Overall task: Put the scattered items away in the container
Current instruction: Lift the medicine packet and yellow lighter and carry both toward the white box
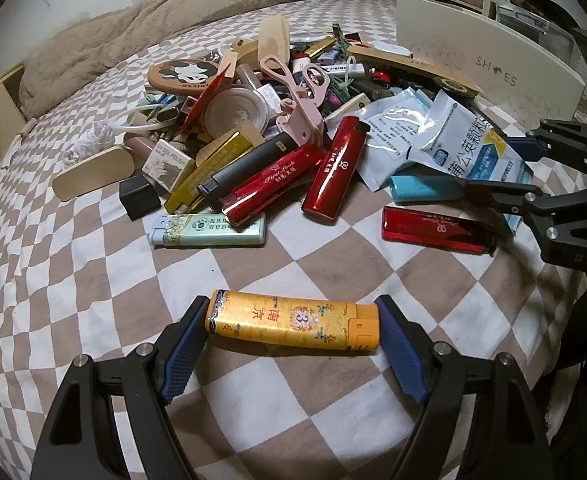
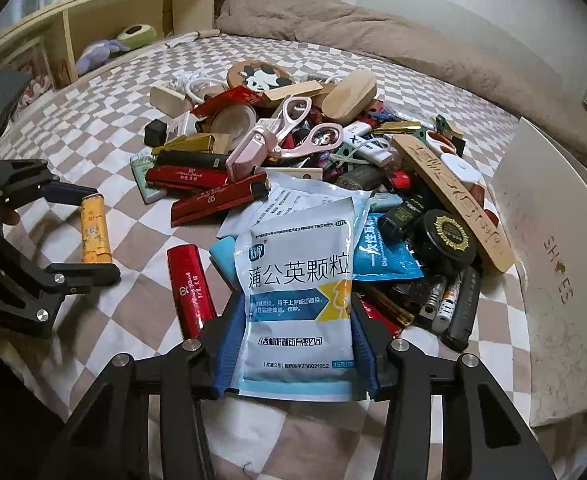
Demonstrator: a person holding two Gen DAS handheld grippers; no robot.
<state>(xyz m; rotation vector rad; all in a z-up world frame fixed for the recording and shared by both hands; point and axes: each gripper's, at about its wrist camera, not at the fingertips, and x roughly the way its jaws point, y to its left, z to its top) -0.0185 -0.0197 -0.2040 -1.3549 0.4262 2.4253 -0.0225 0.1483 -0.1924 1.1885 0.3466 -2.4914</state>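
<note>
A yellow lighter (image 1: 293,326) lies crosswise between the blue pads of my left gripper (image 1: 293,304), which is shut on its two ends just above the checked bedsheet. The right wrist view shows the same lighter (image 2: 95,232) in the left gripper (image 2: 101,232) at the left. My right gripper (image 2: 297,300) is shut on the sides of a white and blue medicine sachet (image 2: 297,280) at the near edge of the pile. From the left wrist view, the right gripper (image 1: 493,168) and sachet (image 1: 473,140) sit at the right. A white shoe box (image 2: 553,280) stands to the right.
A heap of clutter (image 1: 277,92) covers the middle of the bed: red lighters (image 1: 335,168), pink scissors (image 2: 293,120), a round panda mirror (image 1: 185,74), a black tin (image 2: 447,236), a wooden comb (image 2: 453,196). A loose red lighter (image 2: 191,284) lies beside the right gripper. A beige duvet (image 1: 173,4) lies behind.
</note>
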